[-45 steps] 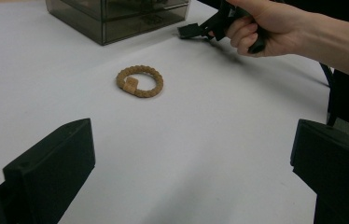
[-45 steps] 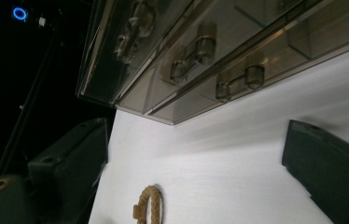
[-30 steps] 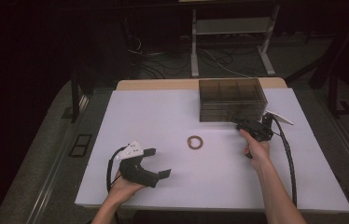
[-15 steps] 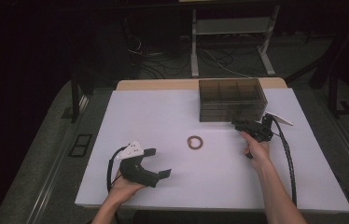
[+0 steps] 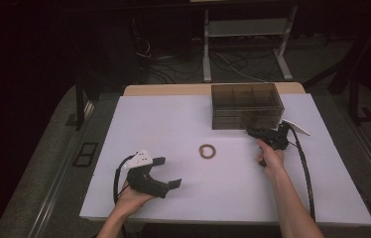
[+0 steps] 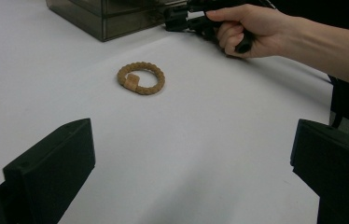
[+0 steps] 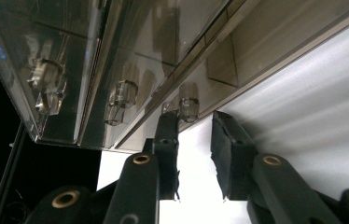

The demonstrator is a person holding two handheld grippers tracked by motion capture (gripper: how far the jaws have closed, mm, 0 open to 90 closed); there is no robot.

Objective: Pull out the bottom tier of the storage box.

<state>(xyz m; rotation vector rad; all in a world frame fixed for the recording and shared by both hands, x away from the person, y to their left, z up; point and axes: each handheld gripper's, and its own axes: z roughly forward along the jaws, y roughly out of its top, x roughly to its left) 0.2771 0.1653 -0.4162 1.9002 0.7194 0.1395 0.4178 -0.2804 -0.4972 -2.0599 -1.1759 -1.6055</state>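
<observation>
Smoked-plastic drawer box (image 5: 247, 105): stands at the counter's (image 5: 173, 124) far right, drawers shut.
Right gripper (image 7: 195, 122): jaws just closing around the lowest drawer knob (image 7: 189, 107); contact is hard to judge.
Left gripper (image 5: 170, 179): held apart, empty.
Bracelet (image 5: 207, 151): lies mid-counter, not yet stowed.
Hidden: drawer contents.

The right tool (image 7: 195, 154) points at the front of a smoky clear drawer box (image 7: 130, 56) standing on the white surface (image 7: 312, 130); the view is rolled, so the box runs diagonally. Three clear knobs sit on the drawer fronts. The jaws have just been closing and stand narrowly apart, flanking the nearest knob (image 7: 189, 108), which lies at the level of their tips. Contact between the pads and the knob cannot be confirmed; a strip of bright surface is visible between the jaws.
</observation>
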